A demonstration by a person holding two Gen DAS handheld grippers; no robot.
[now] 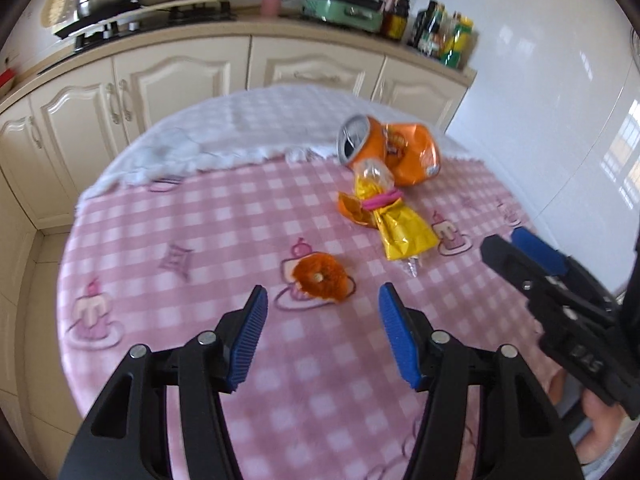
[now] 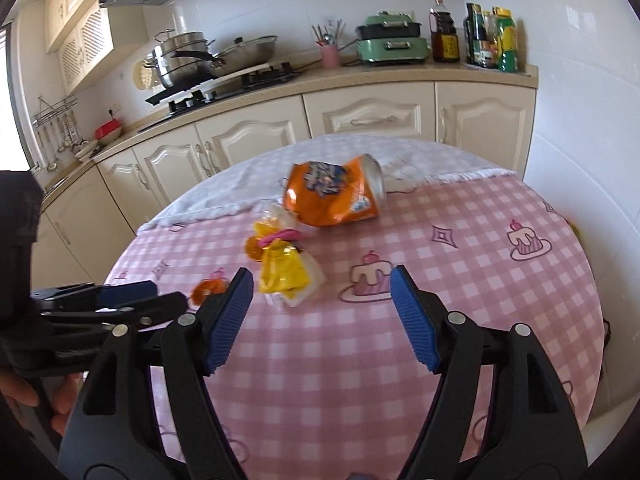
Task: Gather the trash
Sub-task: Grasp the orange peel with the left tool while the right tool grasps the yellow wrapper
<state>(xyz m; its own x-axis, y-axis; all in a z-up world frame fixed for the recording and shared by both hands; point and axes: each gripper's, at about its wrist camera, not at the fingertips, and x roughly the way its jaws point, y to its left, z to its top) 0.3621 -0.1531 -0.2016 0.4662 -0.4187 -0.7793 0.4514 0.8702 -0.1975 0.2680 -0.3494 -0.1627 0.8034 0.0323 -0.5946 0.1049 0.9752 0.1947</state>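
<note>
Both tongs, left gripper (image 1: 322, 300) and right gripper (image 2: 322, 282), apart and empty, aimed to pick litter: probably peel (image 1: 320, 278) nearest, wrapper (image 1: 394, 224) just before crushed can (image 1: 384, 148).

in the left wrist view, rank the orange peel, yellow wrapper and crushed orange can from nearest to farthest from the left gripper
1. Round orange peel, just ahead of the open left gripper.
2. Crinkled yellow foil wrapper tied with a pink band, farther in, to the right.
3. Crushed orange drink can, farthest, at the pink checked cloth's far edge.
</note>
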